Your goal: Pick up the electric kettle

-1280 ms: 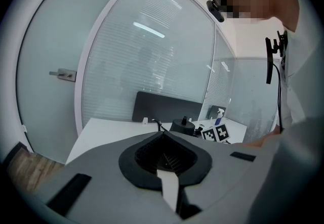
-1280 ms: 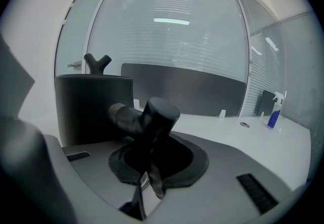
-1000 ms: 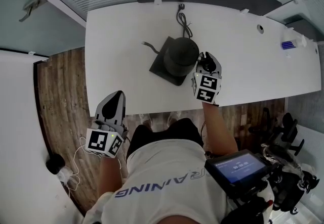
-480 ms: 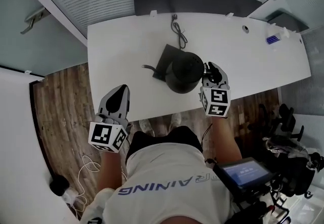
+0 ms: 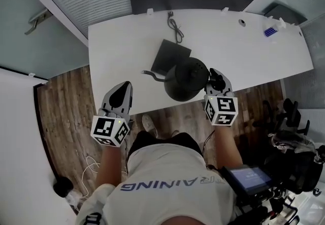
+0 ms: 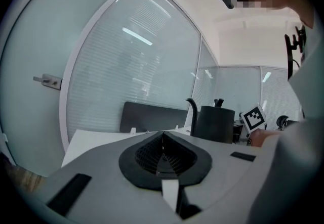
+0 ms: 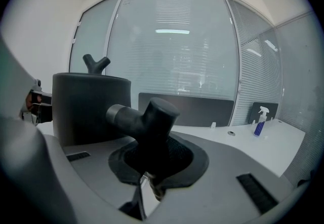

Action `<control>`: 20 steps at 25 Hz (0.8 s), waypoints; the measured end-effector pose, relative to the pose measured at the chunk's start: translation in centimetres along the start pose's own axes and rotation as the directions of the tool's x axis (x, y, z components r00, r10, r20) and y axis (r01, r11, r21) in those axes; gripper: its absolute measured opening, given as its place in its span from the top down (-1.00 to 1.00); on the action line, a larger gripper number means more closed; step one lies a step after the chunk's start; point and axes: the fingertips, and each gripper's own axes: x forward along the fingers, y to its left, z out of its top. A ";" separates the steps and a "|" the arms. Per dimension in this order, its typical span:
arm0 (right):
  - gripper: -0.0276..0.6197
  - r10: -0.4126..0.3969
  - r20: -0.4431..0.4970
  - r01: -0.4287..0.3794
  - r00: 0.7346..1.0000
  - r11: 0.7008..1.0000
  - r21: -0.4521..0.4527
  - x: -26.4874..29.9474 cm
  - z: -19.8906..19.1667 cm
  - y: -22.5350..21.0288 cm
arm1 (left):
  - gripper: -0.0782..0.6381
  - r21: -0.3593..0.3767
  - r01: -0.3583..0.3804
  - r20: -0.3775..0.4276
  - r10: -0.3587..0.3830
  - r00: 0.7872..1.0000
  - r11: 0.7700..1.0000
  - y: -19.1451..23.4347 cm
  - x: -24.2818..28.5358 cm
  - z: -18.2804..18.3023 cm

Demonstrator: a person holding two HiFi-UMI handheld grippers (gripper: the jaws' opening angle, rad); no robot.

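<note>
Electric kettle (image 5: pixel 187 81) off its base (image 5: pixel 170 55), handle (image 7: pixel 147 117) pinched in my right hand-held gripper (image 5: pixel 214 77); best carried level, grip firm. Left hand-held gripper (image 5: pixel 118 99) pressed together, empty.

Overhead and low views, kettle (image 5: pixel 187 81) shared.

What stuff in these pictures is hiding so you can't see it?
- Head view: the right tool covers most of the kettle handle.
- Right gripper view: the kettle's body hides its spout.
- Every view: the lid hides whether there's water inside.
- Head view: the spray bottle label is too small to read.
</note>
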 end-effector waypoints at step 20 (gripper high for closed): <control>0.75 0.065 0.008 -0.065 0.998 0.998 -0.010 -18.3 -4.1 -8.3 | 0.73 0.034 -0.070 0.046 0.069 0.997 0.997 -18.9 -8.3 -3.1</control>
